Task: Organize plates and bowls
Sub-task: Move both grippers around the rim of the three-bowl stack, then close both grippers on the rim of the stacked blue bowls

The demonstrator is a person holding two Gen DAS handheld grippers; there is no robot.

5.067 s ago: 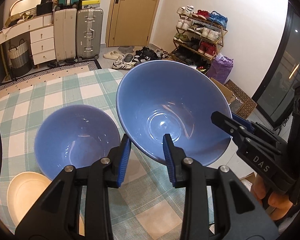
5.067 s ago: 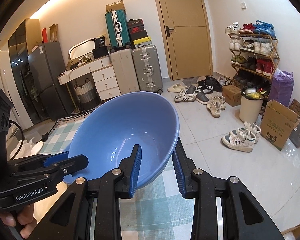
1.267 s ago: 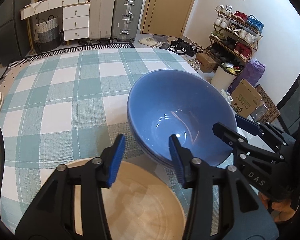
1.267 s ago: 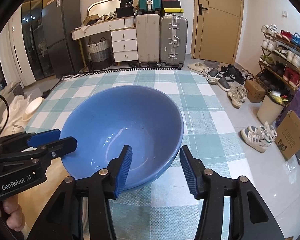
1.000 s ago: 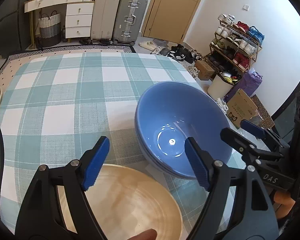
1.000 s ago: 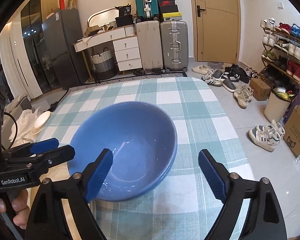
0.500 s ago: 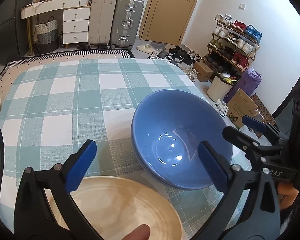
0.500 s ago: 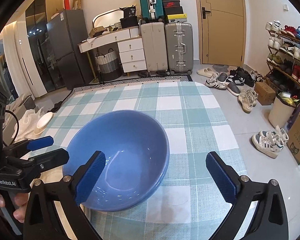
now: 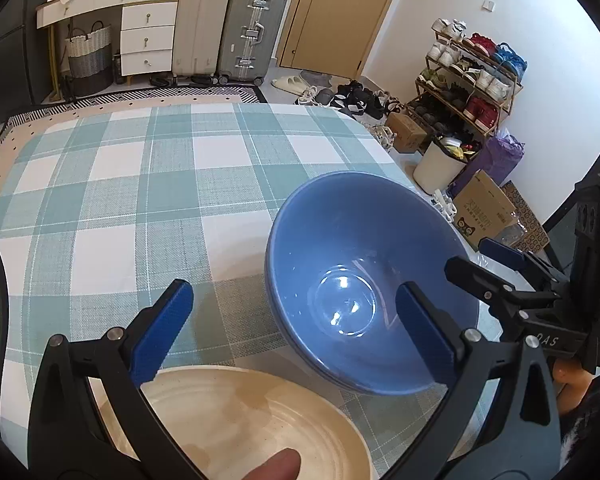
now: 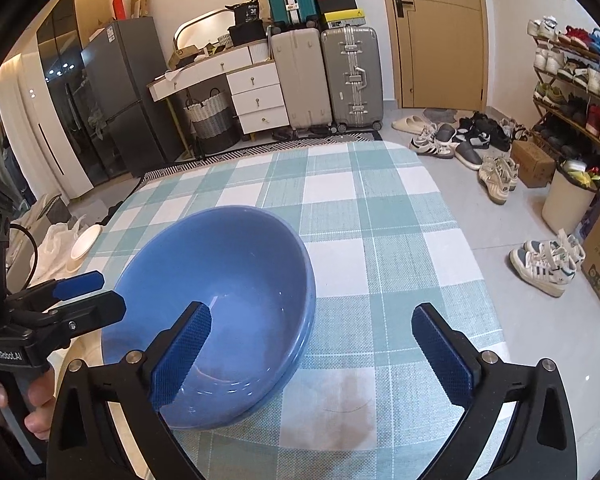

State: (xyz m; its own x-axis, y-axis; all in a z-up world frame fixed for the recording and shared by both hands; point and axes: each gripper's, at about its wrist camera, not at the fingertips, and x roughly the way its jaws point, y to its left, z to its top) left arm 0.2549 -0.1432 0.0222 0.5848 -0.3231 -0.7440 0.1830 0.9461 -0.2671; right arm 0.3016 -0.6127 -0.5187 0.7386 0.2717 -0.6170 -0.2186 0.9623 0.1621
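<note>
Here, in the left wrist view, the left gripper point(image 9: 294, 328) has its jaws spread wide and empty above the checked tablecloth point(image 9: 140, 200), with the stacked blue bowls point(image 9: 364, 280) resting at about two o'clock, the cream plate point(image 9: 240, 420) at six o'clock just beside them, and the right gripper point(image 9: 512, 276) at three o'clock past the bowls' rim. In the right wrist view, the right gripper point(image 10: 314, 356) likewise stands wide apart holding nothing, the blue bowls point(image 10: 220, 292) sitting at ten o'clock on the cloth point(image 10: 380, 220), while the left gripper point(image 10: 80, 300) shows at nine o'clock beside them.
</note>
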